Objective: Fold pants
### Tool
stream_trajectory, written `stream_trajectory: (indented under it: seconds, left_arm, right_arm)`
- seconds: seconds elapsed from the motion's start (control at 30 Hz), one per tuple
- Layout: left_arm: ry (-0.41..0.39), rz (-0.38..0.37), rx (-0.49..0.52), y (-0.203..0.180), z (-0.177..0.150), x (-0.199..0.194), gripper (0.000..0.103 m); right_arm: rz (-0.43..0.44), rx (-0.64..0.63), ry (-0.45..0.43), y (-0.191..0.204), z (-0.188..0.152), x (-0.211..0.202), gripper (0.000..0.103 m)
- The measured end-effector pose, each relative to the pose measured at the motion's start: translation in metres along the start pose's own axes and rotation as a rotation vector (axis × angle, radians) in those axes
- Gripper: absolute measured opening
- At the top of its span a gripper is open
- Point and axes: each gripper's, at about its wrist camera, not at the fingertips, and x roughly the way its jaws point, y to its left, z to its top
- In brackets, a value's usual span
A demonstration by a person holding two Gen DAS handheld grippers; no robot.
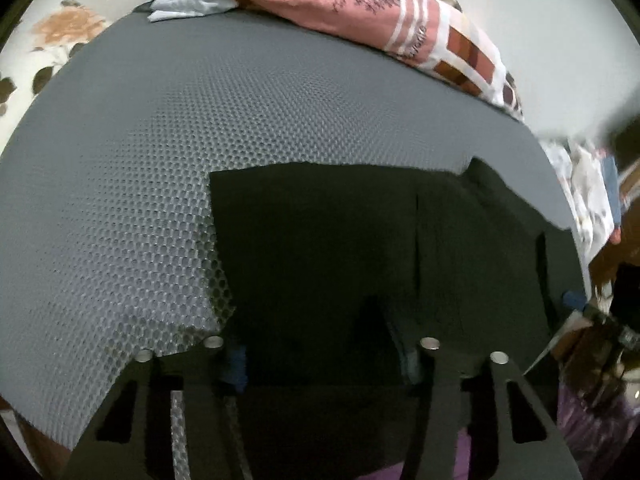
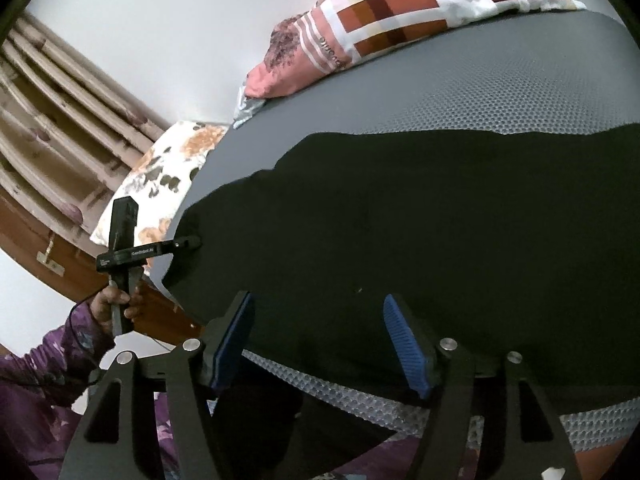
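Black pants (image 1: 360, 248) lie flat on a grey honeycomb mat (image 1: 120, 168), folded lengthwise. In the left wrist view my left gripper (image 1: 320, 360) is open, its fingers spread over the near edge of the pants. In the right wrist view the pants (image 2: 400, 220) spread across the mat (image 2: 500, 88). My right gripper (image 2: 320, 344) is open with blue pads (image 2: 404, 344) over the near edge of the cloth. The left gripper (image 2: 192, 243) shows at the left end of the pants, held by a hand; its fingers are hard to see.
A pink and patchwork pillow (image 1: 380, 12) lies at the mat's far edge, also in the right wrist view (image 2: 380, 16). A floral pillow (image 2: 168, 172) sits past the left end. A wooden bed frame (image 2: 72, 264) and curtain (image 2: 48, 120) are at the left.
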Motion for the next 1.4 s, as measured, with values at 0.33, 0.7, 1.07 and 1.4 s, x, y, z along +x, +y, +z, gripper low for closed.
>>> stream_trajectory:
  seconds: [0.33,0.7,1.07,1.4]
  left_arm:
    - [-0.08,-0.397,0.094,-0.166,0.041,-0.06,0.02]
    - [-0.097,-0.572,0.325,-0.351,0.108,-0.007,0.01]
    - [0.041,-0.267,0.23,-0.233,0.029,0.053,0.021]
    - [0.015,-0.379,0.092,-0.191,0.008,0.078,0.021]
  right_arm:
    - [0.216,0.181,-0.095,-0.027,0.009,-0.011,0.068]
    - [0.39,0.409,-0.218,-0.081,0.001,-0.058,0.084]
    - [0.213,0.227,-0.138,-0.081,0.029,-0.035,0.084]
    - [0.231,0.093,0.038,-0.047,0.034,0.022,0.085]
